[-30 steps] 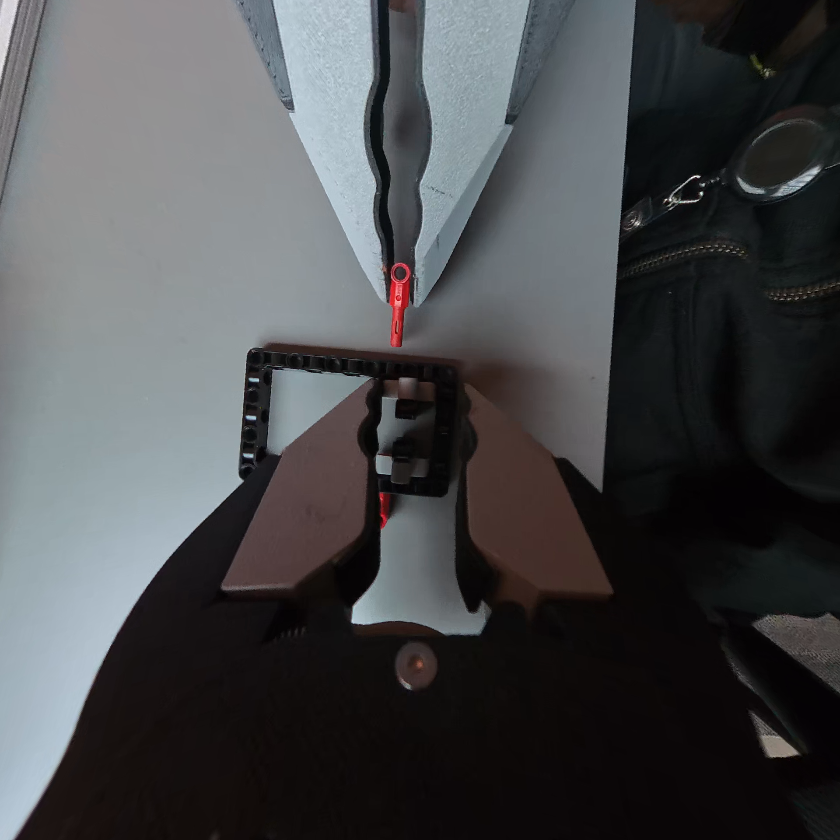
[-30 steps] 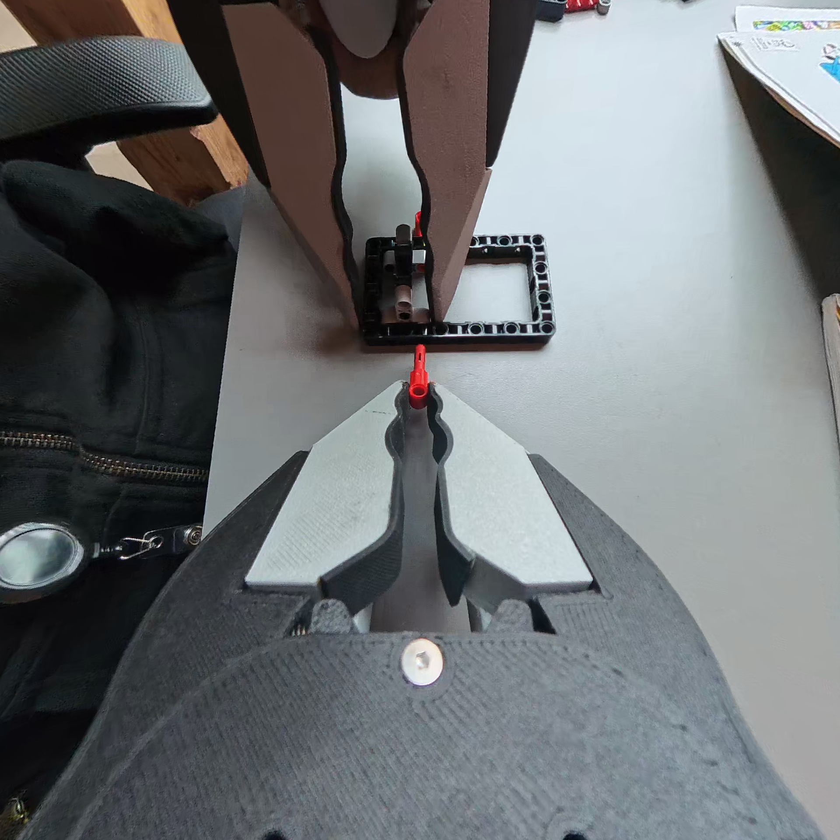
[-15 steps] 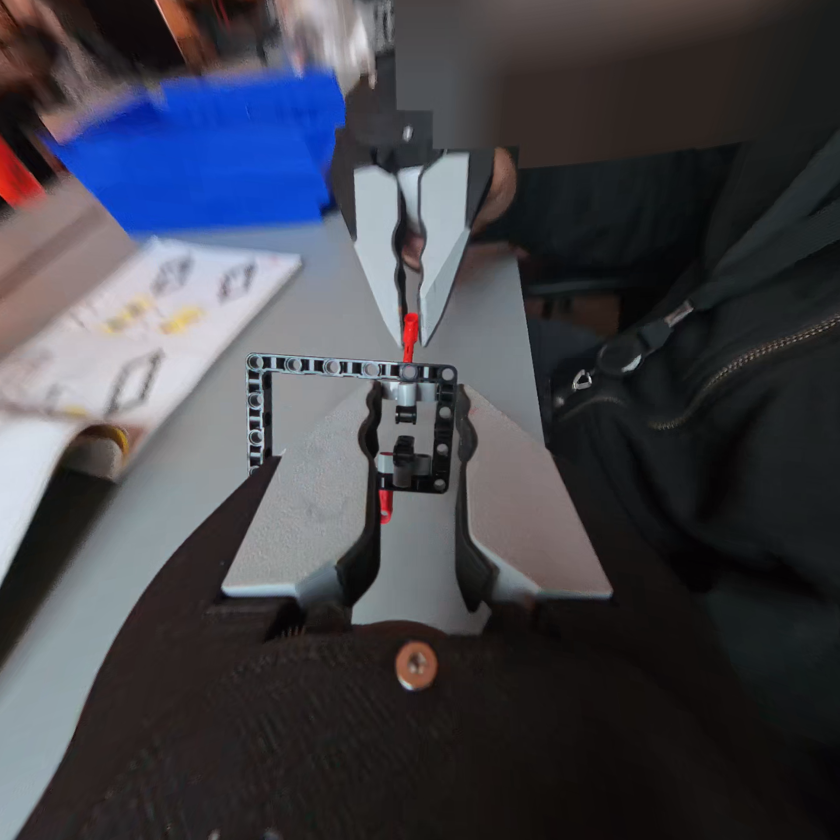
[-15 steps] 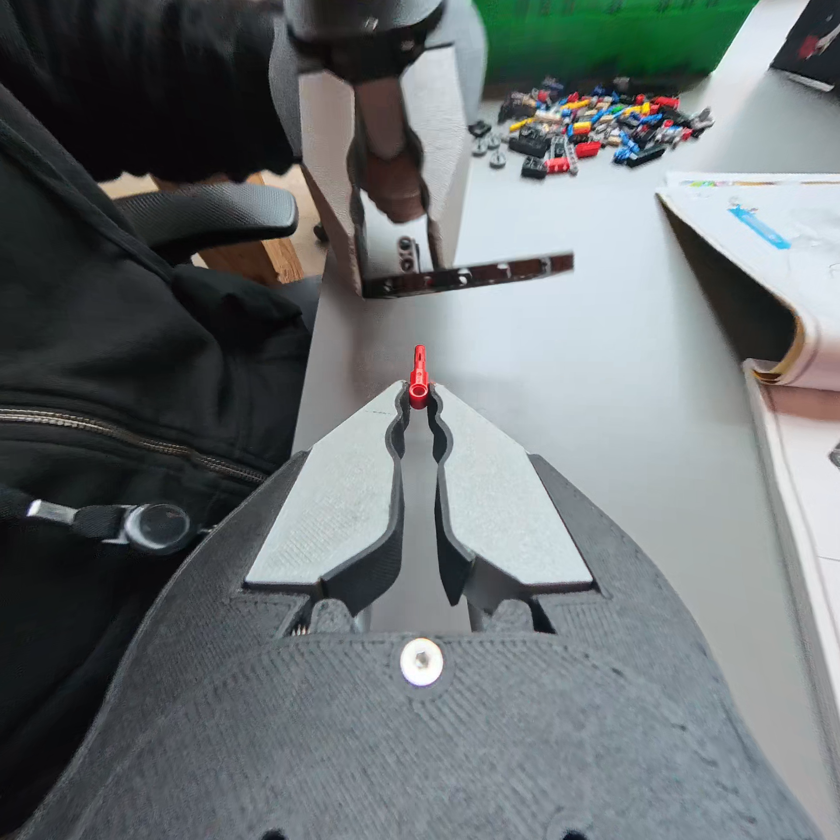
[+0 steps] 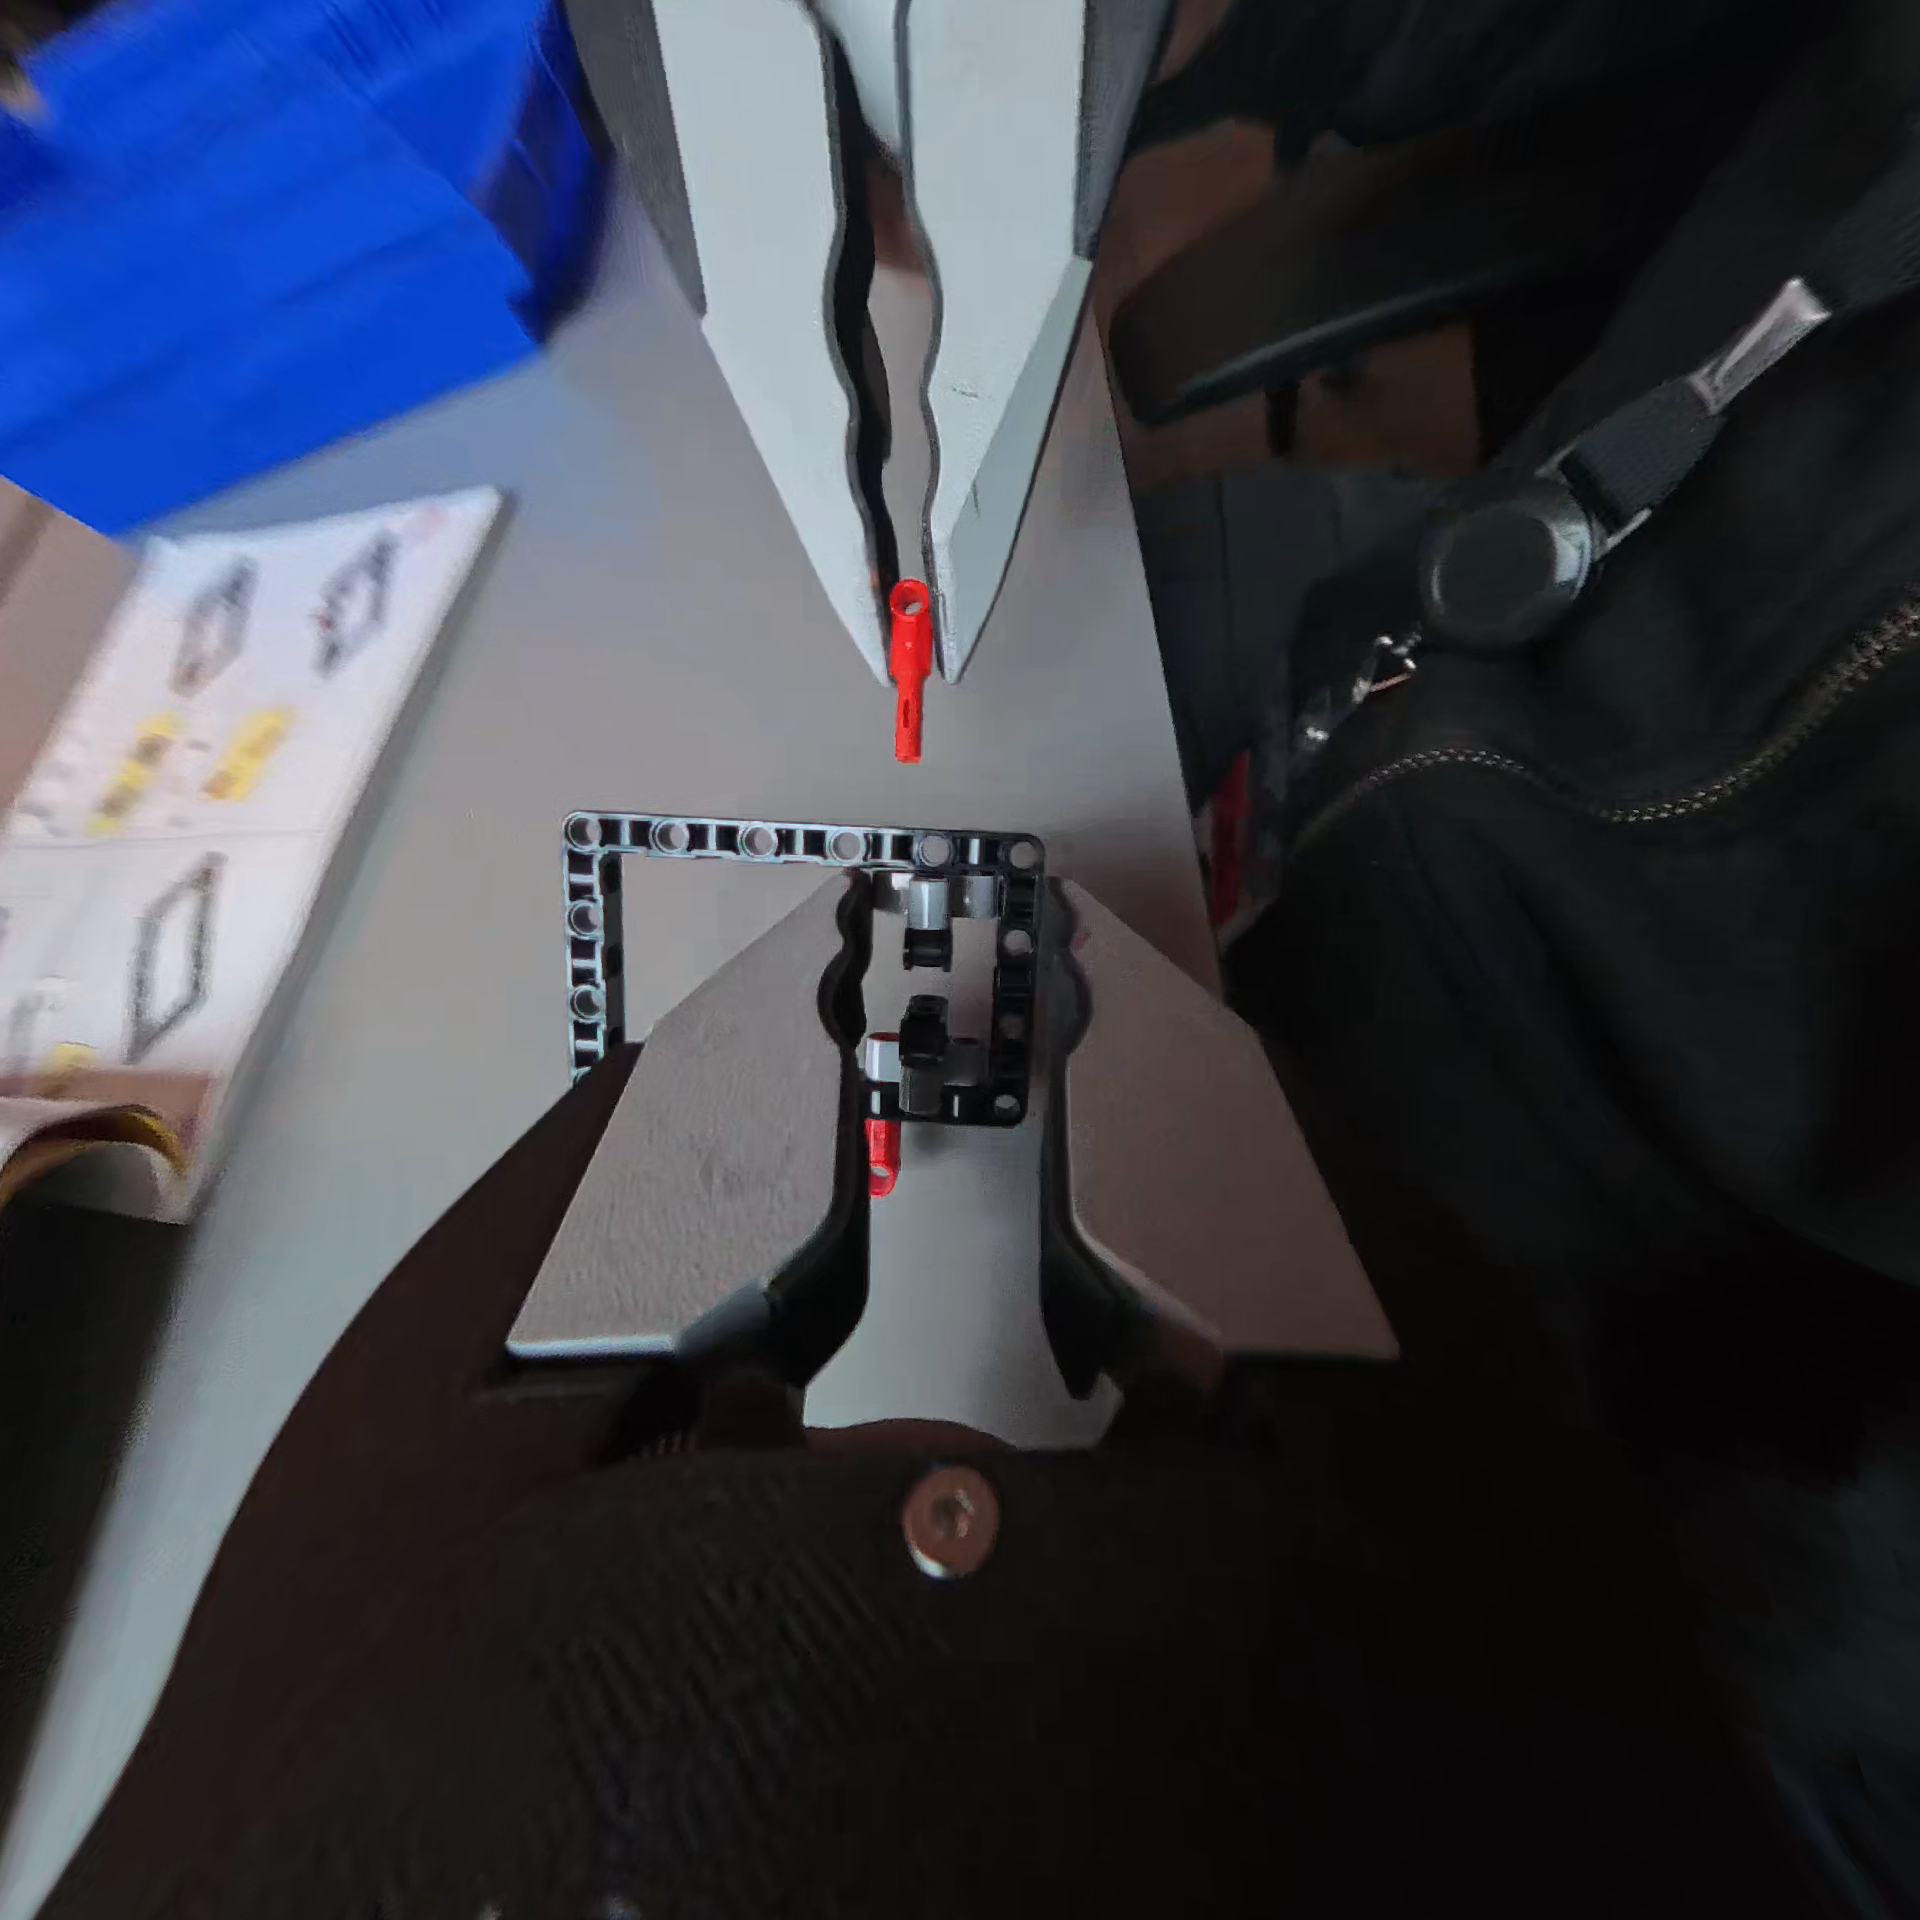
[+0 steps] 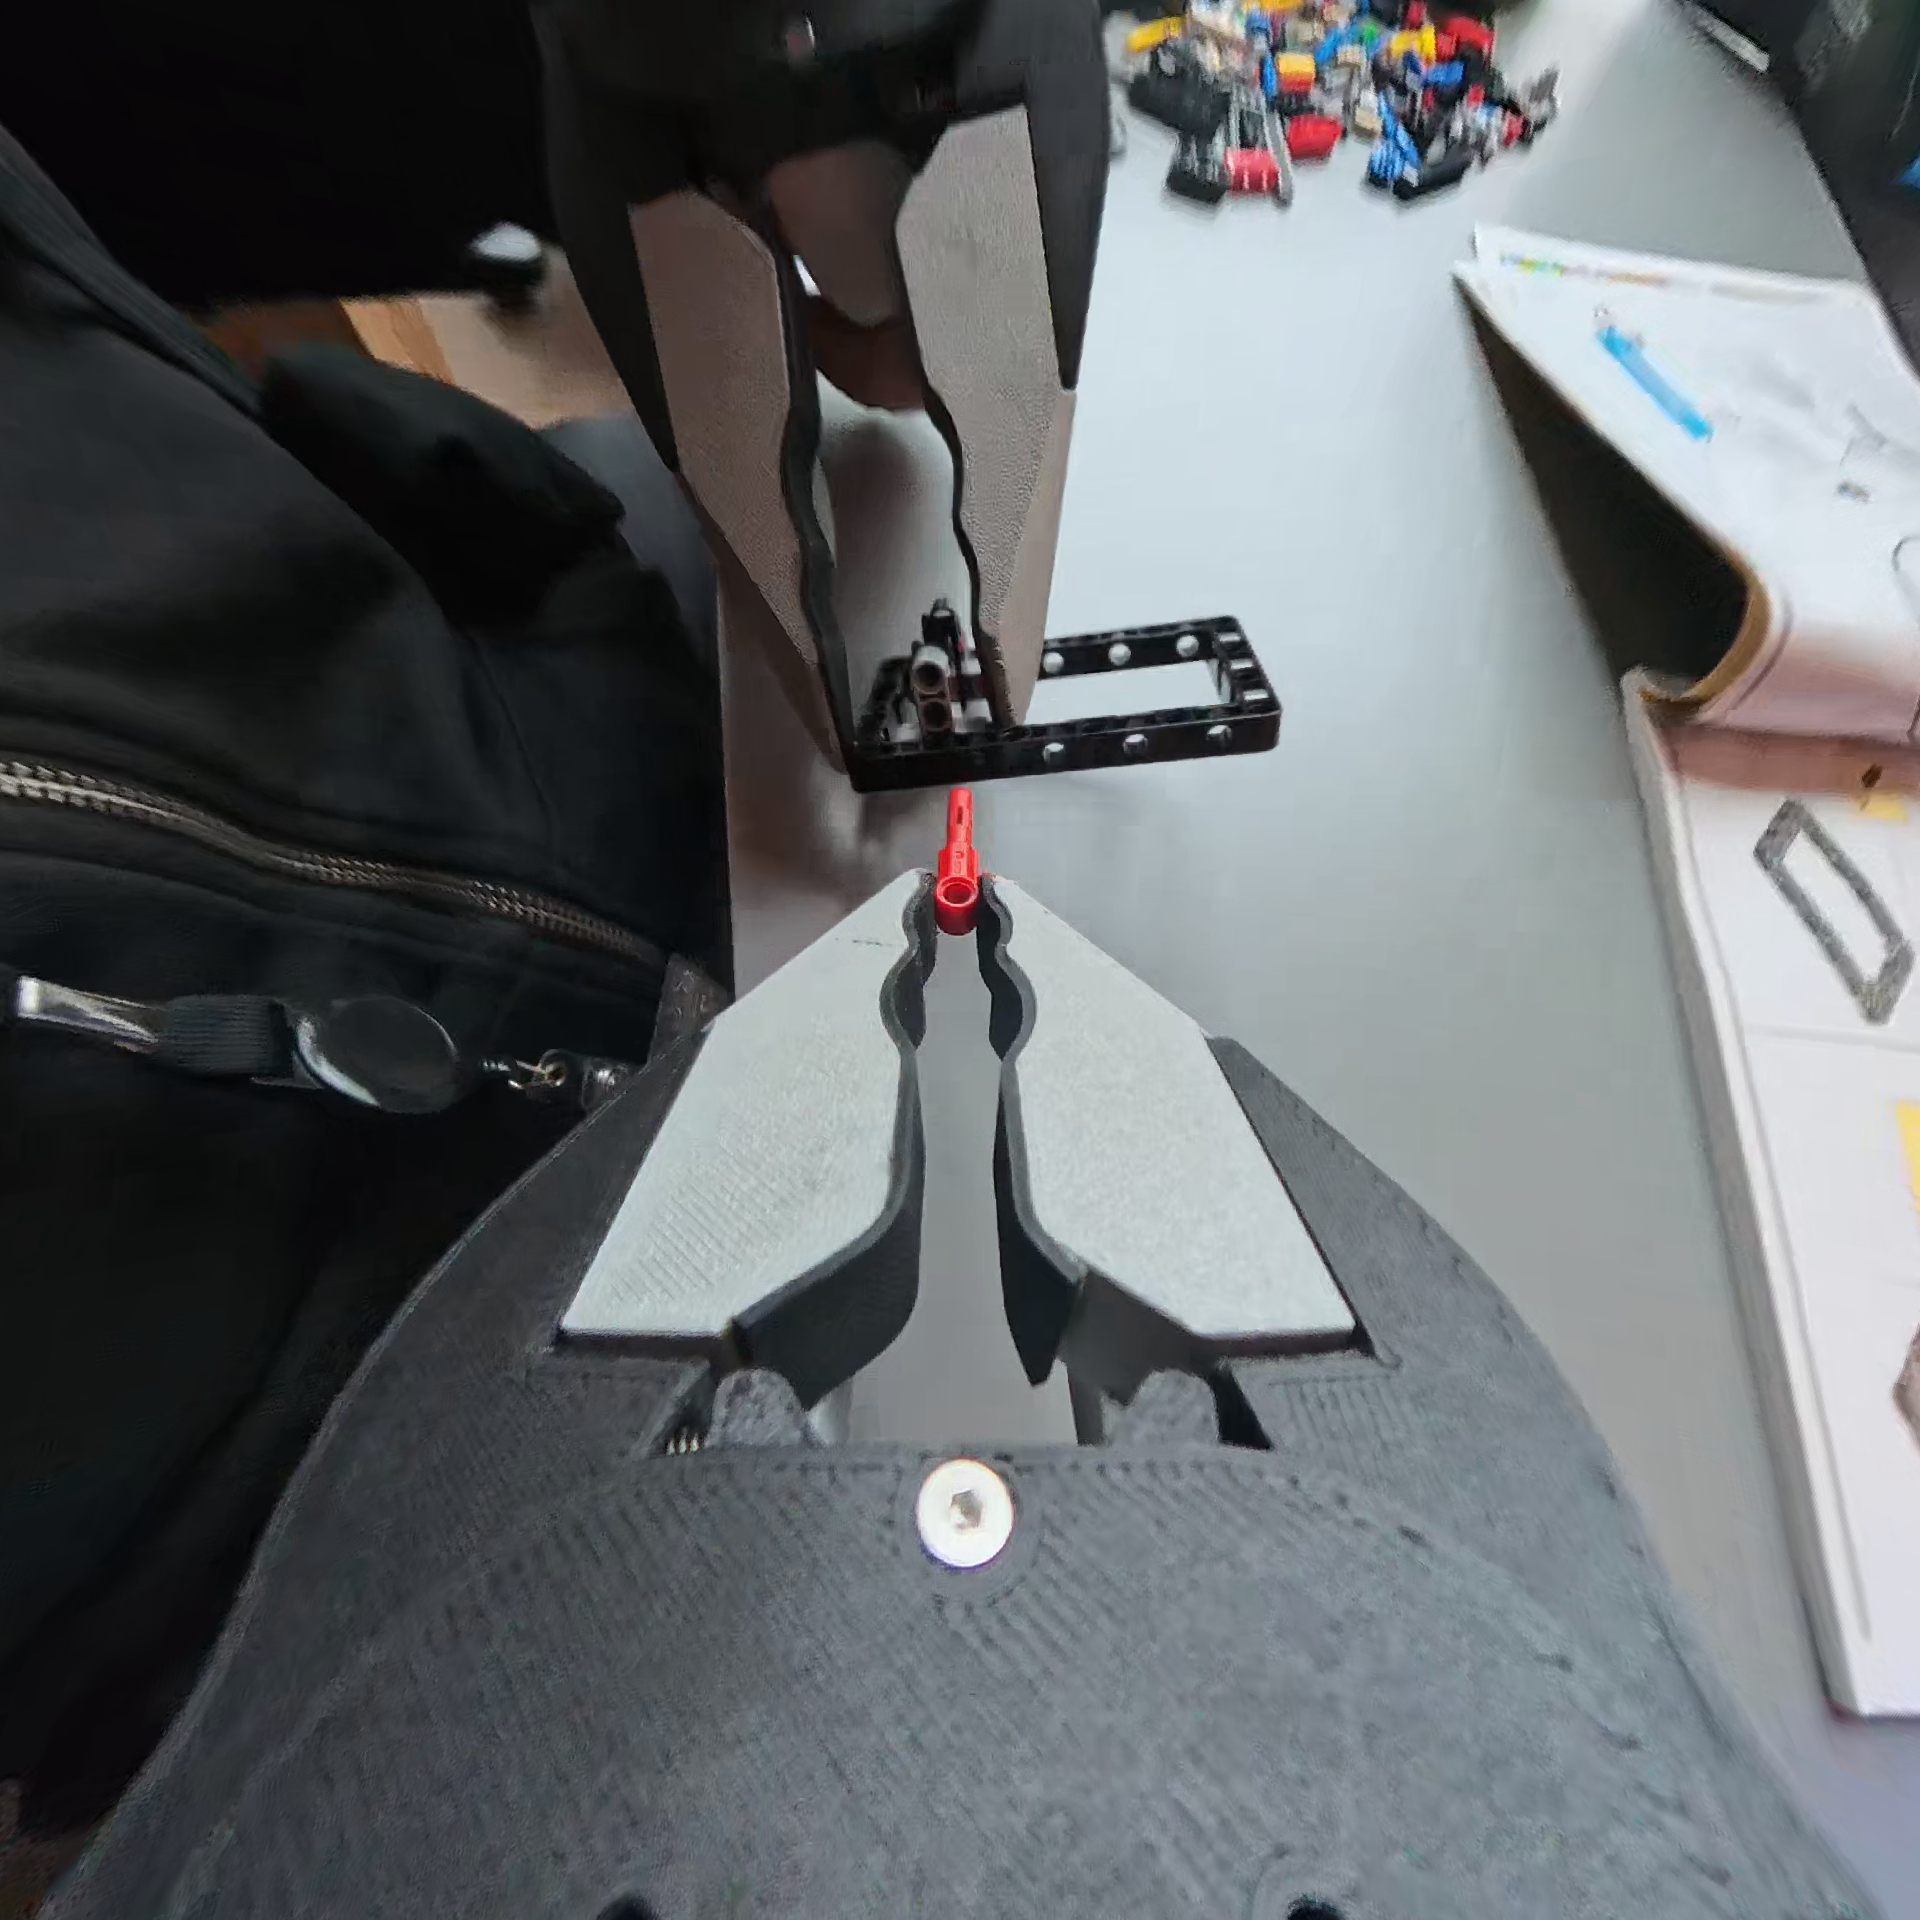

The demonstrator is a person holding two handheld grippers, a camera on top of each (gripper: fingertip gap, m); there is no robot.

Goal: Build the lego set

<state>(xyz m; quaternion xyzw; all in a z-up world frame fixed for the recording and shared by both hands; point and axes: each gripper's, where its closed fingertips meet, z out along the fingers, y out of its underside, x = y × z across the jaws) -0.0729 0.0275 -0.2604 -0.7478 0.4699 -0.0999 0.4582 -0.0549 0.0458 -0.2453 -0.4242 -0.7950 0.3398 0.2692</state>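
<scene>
My left gripper (image 5: 951,904) is shut on the right end of a black rectangular lego frame (image 5: 790,836) and holds it a little above the grey table (image 5: 468,1039). Small grey and black connectors and a red pin (image 5: 881,1153) sit in the gripped end. My right gripper (image 6: 956,894) is shut on a second red pin (image 6: 956,862). The pin points at the frame's (image 6: 1132,743) long side, just short of it. The left wrist view shows the right gripper (image 5: 914,665) with its pin (image 5: 911,675) facing me. The right wrist view shows the left gripper (image 6: 925,717).
A pile of loose lego pieces (image 6: 1340,94) lies at the far side of the table. An open instruction booklet (image 6: 1714,436) lies beside the work spot. A blue bin (image 5: 260,239) stands behind it. A person's black jacket (image 6: 260,727) is at the table edge. Both grippers' tips are close together, under 4 cm apart.
The frame lay flat on the table a second ago; the left gripper has lifted and tilted it. The right gripper rose with the pin and still points it at the frame.
</scene>
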